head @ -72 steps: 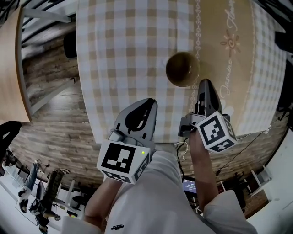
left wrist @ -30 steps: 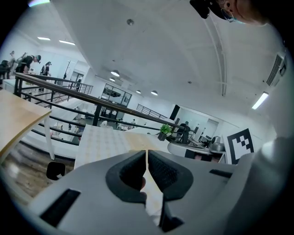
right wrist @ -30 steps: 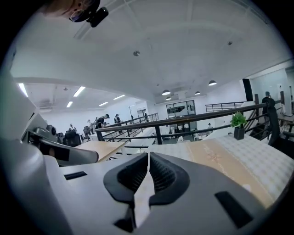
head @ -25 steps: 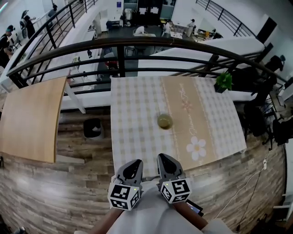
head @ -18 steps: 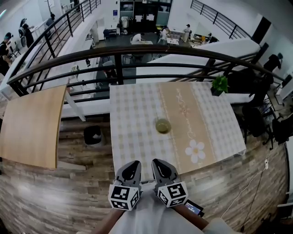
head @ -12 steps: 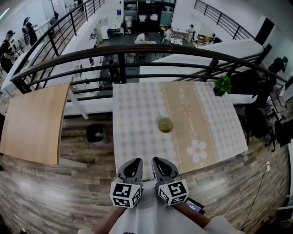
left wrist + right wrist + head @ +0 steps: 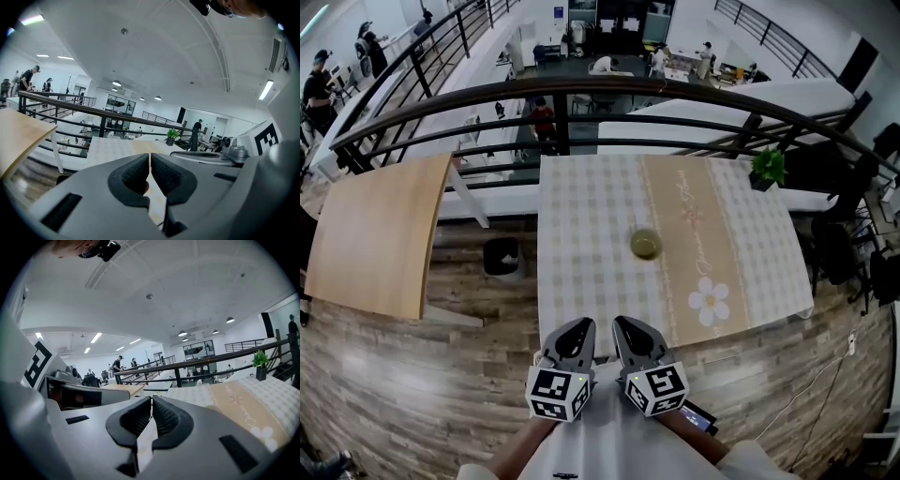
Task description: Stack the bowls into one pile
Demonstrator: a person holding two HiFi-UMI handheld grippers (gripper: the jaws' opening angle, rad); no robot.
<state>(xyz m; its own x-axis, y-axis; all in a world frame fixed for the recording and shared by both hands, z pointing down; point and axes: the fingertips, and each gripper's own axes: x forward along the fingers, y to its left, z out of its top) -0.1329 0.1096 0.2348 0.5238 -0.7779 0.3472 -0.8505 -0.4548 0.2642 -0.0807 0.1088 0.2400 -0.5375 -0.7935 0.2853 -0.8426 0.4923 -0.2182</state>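
One olive-green bowl pile stands alone near the middle of the checked table; from this distance I cannot tell how many bowls are in it. Both grippers are held close to my body, short of the table's near edge and well apart from the bowl. My left gripper is shut with its pads together and nothing between them. Beside it, my right gripper is likewise shut and empty. Neither gripper view shows the bowl.
A beige runner with a daisy print crosses the table's right half. A potted plant stands at the far right corner. A black railing runs behind the table. A wooden table and a black bin are on the left.
Since the oldest frame the grippers have drawn back from beside the bowl to my body and the view has widened. Over the last second both grippers stay shut and nearly still.
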